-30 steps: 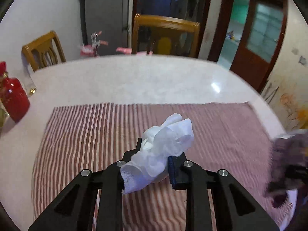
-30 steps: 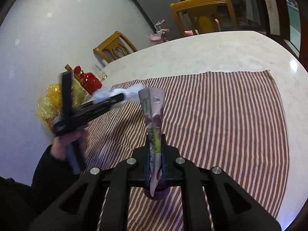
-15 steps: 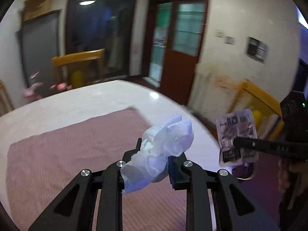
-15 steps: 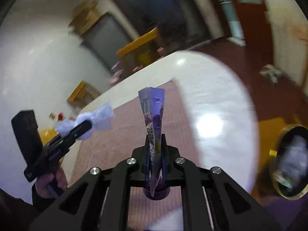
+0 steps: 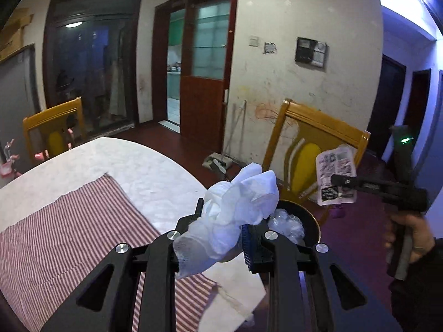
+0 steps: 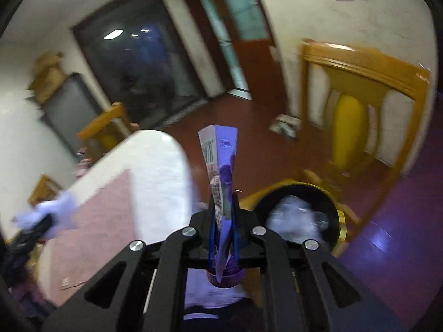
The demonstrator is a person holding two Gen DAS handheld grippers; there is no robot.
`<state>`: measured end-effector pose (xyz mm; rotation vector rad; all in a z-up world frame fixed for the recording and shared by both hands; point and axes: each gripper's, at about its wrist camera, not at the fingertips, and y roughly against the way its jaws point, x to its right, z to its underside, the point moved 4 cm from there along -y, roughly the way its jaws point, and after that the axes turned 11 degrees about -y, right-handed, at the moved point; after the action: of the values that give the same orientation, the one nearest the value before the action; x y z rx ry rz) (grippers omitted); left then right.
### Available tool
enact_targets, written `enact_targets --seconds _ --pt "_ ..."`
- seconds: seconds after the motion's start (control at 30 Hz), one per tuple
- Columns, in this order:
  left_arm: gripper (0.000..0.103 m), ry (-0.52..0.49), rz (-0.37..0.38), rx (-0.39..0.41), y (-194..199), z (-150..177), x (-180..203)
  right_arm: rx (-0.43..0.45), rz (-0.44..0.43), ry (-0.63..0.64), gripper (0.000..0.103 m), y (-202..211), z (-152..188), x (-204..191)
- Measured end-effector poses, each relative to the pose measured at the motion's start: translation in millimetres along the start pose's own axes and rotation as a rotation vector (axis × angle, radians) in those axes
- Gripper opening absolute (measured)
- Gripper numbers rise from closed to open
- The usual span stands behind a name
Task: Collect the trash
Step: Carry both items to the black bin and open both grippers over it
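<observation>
My left gripper point(image 5: 221, 215) is shut on a crumpled white tissue point(image 5: 235, 207), held over the table's right edge, just in front of a black bin with a gold rim point(image 5: 310, 215) on the floor. Clear plastic trash point(image 5: 286, 224) lies inside the bin. My right gripper point(image 6: 223, 207) is shut on a flattened purple and white pouch point(image 6: 221, 166) with a purple cap, a little left of the bin point(image 6: 339, 215). In the left wrist view the right gripper point(image 5: 336, 179) shows at the right, with the pouch point(image 5: 336, 177) in it. The blurred tissue point(image 6: 52, 213) appears far left in the right wrist view.
A round white table point(image 5: 144, 166) carries a red-and-white striped cloth point(image 5: 69, 235). A yellow wooden chair point(image 5: 313, 144) stands right behind the bin, another chair point(image 5: 52, 127) at the table's far side. A person's hand point(image 5: 409, 238) holds the right gripper's handle. Dark red floor lies beyond.
Both grippers have swung right, away from the striped cloth to the table's edge, so the bin and the nearby chair have come into view. The tissue and the pouch stay gripped.
</observation>
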<state>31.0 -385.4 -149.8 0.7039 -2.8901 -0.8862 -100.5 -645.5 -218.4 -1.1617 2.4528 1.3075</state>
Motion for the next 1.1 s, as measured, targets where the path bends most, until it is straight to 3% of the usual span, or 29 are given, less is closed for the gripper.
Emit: enact_targets --seconds 0.3,0.43,0.47,0.53,0.6,0.7,0.83,1.1 --pt "0.023 -0.024 0.008 -0.019 -8.9 -2.8 8.9 -0.085 0.162 -0.115 0.010 -79.4 4.5 67.0" --pt "0.023 -0.027 0.008 -0.027 -13.3 -5.2 10.6 -0.133 0.287 -0.146 0.014 -106.7 12.8 87.2" --pt "0.023 -0.027 0.011 -0.029 -14.3 -5.3 11.6 -0.162 0.317 -0.149 0.022 -117.7 16.3 92.5" --pt "0.023 -0.029 0.022 -0.035 -17.4 -5.9 13.8 -0.198 0.376 -0.158 0.068 -135.0 23.4 105.1" --pt "0.023 -0.039 0.027 -0.038 -17.4 -4.8 16.3 -0.211 0.393 -0.173 0.067 -138.6 30.0 111.2" --pt "0.023 -0.048 0.034 -0.042 -18.5 -4.1 20.5 -0.123 0.357 -0.202 0.074 -117.9 26.1 111.7" --pt "0.023 -0.056 0.050 -0.050 -22.7 -4.4 27.0 -0.022 0.318 -0.230 0.074 -77.0 14.0 113.0" --pt "0.024 -0.080 0.123 -0.078 -42.7 -4.9 47.4 0.211 0.193 -0.183 0.081 14.9 -5.1 68.6"
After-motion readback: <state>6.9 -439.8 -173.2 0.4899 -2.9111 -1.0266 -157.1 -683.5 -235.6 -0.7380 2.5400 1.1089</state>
